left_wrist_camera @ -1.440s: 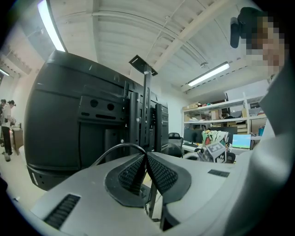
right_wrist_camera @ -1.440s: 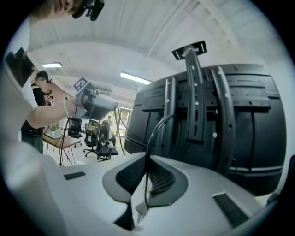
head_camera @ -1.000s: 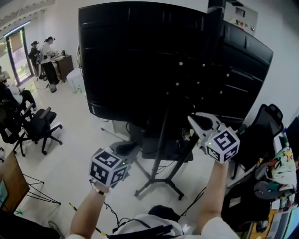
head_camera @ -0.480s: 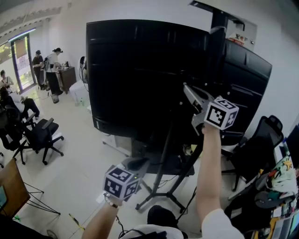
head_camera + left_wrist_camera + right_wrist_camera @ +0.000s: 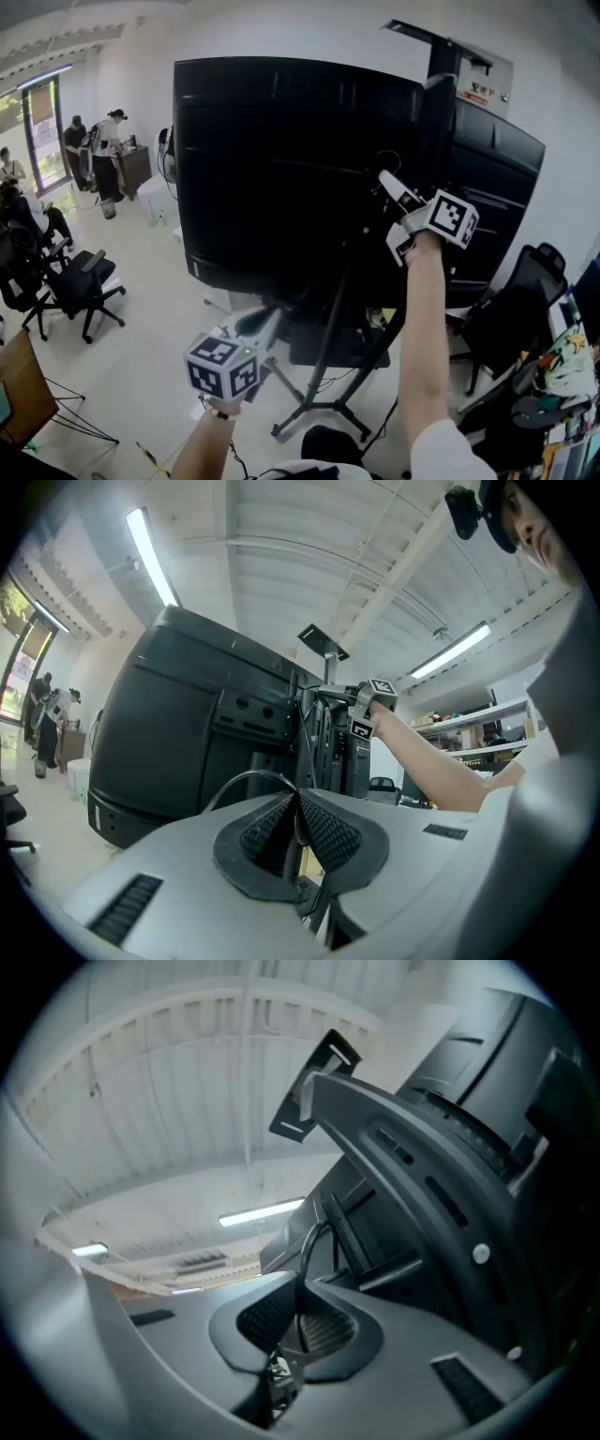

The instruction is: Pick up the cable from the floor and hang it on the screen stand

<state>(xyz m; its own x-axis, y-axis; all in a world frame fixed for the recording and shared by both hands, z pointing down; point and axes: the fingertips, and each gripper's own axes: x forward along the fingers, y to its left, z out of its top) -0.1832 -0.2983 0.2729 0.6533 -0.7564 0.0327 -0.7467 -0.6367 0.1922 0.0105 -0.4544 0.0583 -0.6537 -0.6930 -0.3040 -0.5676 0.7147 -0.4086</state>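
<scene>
A big black screen (image 5: 281, 169) stands on a wheeled screen stand (image 5: 439, 103) with black legs (image 5: 314, 412) on the floor. My right gripper (image 5: 386, 178) is raised high against the back of the screen, close to the stand's post, and is shut on a thin black cable (image 5: 314, 1237) that loops up out of its pads. My left gripper (image 5: 272, 323) hangs low in front of the stand's legs. It is also shut on the cable (image 5: 246, 780), which arcs out to the left of its pads (image 5: 328, 832). The cable's run between the two grippers is hard to make out against the black screen.
Black office chairs (image 5: 80, 277) stand at the left, and people (image 5: 105, 141) work at a desk far back left. Another chair (image 5: 525, 281) and a cluttered desk (image 5: 562, 366) crowd the right side. A bracket (image 5: 422, 36) tops the stand's post.
My right gripper has risen with the cable from beside the stand's legs to the upper back of the screen. The left gripper has stayed low, shifting slightly.
</scene>
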